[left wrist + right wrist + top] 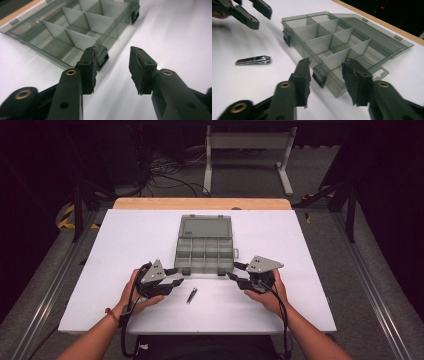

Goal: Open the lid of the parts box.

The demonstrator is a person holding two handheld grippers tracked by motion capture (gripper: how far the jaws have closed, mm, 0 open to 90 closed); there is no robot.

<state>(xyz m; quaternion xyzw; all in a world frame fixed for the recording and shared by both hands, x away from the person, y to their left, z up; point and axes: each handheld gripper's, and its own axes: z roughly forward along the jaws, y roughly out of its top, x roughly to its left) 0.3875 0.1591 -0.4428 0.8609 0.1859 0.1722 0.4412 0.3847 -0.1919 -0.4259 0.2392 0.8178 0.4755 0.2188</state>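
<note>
The organizer box [205, 245] lies open on the white surface [125, 250], lid flat behind it and the compartments I can see empty, so opening looks done. The nail clipper [192, 295] is not yet packed; it rests just in front of the box, between my hands. My left hand-held gripper [175, 276] and right hand-held gripper [236, 271] sit low at the box's two front corners by its black latches [319, 78], jaws apart, gripping nothing, forearms angled inward.
</note>
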